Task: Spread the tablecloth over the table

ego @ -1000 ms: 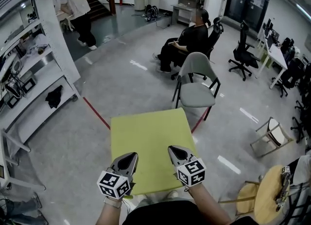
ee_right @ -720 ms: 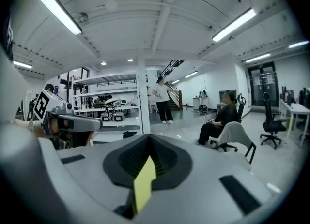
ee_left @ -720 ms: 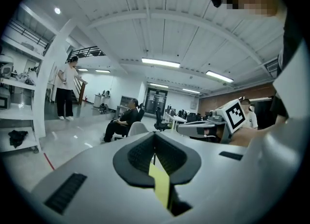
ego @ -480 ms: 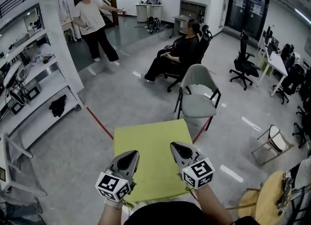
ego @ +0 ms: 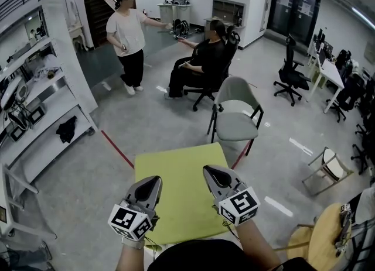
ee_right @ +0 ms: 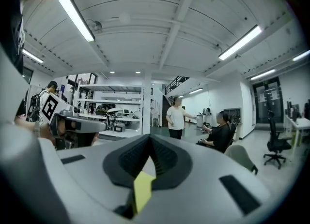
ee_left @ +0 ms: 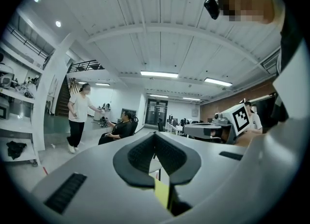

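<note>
A yellow-green tablecloth (ego: 179,188) stretches out flat ahead of me in the head view, its far edge near a grey chair. My left gripper (ego: 153,181) is shut on the cloth's near edge at the left, and a yellow sliver of cloth (ee_left: 162,193) shows between its closed pads (ee_left: 145,153). My right gripper (ego: 210,172) is shut on the near edge at the right, with the same yellow cloth (ee_right: 140,189) pinched under its tips (ee_right: 149,143). Both grippers point level, side by side. The table itself is hidden under the cloth.
A grey chair (ego: 237,112) stands just beyond the cloth. A seated person (ego: 205,59) and a standing person (ego: 132,35) are farther back. White shelves (ego: 35,106) line the left, a red floor line (ego: 117,147) runs past, and wooden stools (ego: 325,161) stand at the right.
Both grippers have risen together with the cloth's near edge still pinched. The standing person at the back has walked right, toward the seated person.
</note>
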`<state>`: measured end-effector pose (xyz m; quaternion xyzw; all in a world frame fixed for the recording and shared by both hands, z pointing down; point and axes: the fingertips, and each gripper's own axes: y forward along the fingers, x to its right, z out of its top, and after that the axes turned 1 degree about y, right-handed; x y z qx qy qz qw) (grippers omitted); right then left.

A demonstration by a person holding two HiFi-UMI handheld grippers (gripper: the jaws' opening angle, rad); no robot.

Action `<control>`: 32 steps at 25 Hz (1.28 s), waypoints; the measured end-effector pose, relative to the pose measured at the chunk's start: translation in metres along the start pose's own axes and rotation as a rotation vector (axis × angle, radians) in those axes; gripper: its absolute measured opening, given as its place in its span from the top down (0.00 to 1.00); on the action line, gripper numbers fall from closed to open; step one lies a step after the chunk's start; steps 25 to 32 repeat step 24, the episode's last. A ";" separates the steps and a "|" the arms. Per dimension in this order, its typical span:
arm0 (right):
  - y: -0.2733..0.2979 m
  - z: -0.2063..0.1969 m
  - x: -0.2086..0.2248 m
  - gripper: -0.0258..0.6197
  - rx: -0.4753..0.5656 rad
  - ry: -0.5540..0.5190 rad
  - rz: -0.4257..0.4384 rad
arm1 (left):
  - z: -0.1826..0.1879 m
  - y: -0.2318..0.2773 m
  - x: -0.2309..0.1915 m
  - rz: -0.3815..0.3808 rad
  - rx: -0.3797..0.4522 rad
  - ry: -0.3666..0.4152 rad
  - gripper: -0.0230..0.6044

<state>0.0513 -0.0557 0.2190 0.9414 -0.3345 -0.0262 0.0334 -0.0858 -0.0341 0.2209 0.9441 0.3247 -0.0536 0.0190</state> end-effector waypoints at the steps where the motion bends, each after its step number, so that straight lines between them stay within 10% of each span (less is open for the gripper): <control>1: 0.000 0.000 0.000 0.95 0.004 -0.002 -0.002 | 0.000 0.000 0.000 -0.003 0.001 0.001 0.94; 32: -0.017 -0.013 0.013 0.95 0.004 0.036 -0.053 | -0.017 0.007 0.014 -0.025 -0.052 -0.006 0.94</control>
